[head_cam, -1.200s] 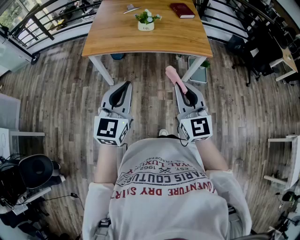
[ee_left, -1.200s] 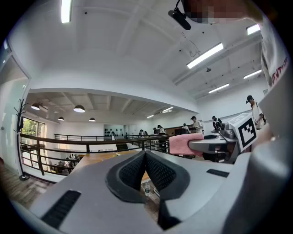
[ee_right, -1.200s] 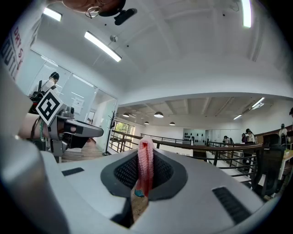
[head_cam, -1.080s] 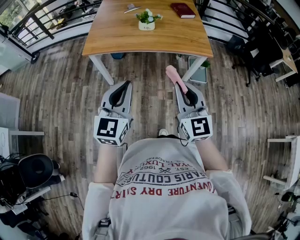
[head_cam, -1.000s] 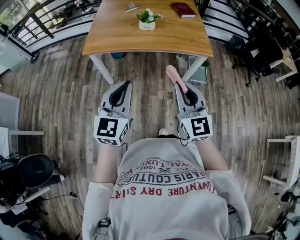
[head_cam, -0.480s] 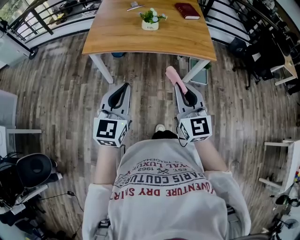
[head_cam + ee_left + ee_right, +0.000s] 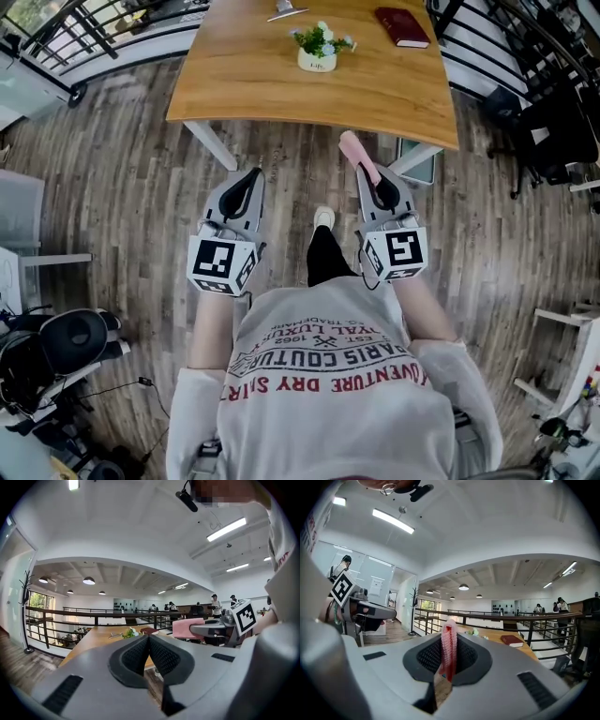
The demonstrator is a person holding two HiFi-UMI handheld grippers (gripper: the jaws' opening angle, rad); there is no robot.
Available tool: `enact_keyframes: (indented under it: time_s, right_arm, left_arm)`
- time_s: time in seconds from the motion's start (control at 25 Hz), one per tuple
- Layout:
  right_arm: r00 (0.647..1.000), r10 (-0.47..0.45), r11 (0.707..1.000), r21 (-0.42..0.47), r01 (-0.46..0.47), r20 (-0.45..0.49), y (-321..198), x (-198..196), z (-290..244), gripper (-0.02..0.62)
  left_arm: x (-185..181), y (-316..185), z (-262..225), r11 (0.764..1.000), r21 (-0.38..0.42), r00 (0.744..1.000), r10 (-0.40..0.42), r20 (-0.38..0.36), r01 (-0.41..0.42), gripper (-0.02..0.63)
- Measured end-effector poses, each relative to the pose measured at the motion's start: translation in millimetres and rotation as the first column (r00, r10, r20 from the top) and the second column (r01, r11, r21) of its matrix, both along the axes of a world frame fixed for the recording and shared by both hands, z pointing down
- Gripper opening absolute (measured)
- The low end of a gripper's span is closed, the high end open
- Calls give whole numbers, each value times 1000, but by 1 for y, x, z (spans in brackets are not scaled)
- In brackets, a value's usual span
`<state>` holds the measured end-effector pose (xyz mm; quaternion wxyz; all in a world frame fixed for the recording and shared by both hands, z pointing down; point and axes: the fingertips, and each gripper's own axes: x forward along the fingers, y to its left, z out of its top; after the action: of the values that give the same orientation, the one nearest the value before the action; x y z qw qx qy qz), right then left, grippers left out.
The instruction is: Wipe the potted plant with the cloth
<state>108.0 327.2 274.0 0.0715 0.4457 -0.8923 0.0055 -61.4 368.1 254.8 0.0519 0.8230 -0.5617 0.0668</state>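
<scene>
A small potted plant (image 7: pixel 319 44) with green leaves and white flowers, in a white pot, stands on the wooden table (image 7: pixel 244 84) ahead of me. It also shows small and far off as the plant (image 7: pixel 130 632) in the left gripper view. My right gripper (image 7: pixel 367 172) is shut on a pink cloth (image 7: pixel 357 156) that sticks out past its tips; the same cloth (image 7: pixel 449 649) stands pinched between the pads. My left gripper (image 7: pixel 246 181) is shut with nothing in it. Both grippers hang over the floor, short of the table's near edge.
A red book (image 7: pixel 403 26) lies at the table's back right and a metal tool (image 7: pixel 286 13) at its far edge. Black railings (image 7: pixel 103 33) run behind the table. A dark chair (image 7: pixel 56 347) stands at my left. My foot (image 7: pixel 322 220) steps forward on the wooden floor.
I have walked toward the table: it and the plant sit lower and larger in the head view. Both grippers kept their pose, and a foot now shows between them.
</scene>
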Motion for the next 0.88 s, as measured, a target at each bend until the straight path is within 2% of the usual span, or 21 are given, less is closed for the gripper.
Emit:
enact_keyframes:
  time_s: [0.2,0.48,0.64,0.88]
  right_arm:
    - [1000,-12,999,-33,11,-9,-100,10,19,44]
    - [1000,-5,996,-87,3,-31,-202,18,31,44]
    - [998,25,994,-108,-31,-58,-246,32,39,44]
    - [985,109,984,-122,-126,-136,-291,46,52,44]
  left_arm:
    - [7,-91,16,999,-37,1000,-18,-7,18,15]
    - [12,-198,26,997,-73,999,-22,-23,21,15]
    - [22,-240,38,997,-78,1000,14,24,-12,15]
    - [16,-290,58,992,-114,999,49,21,-46,15]
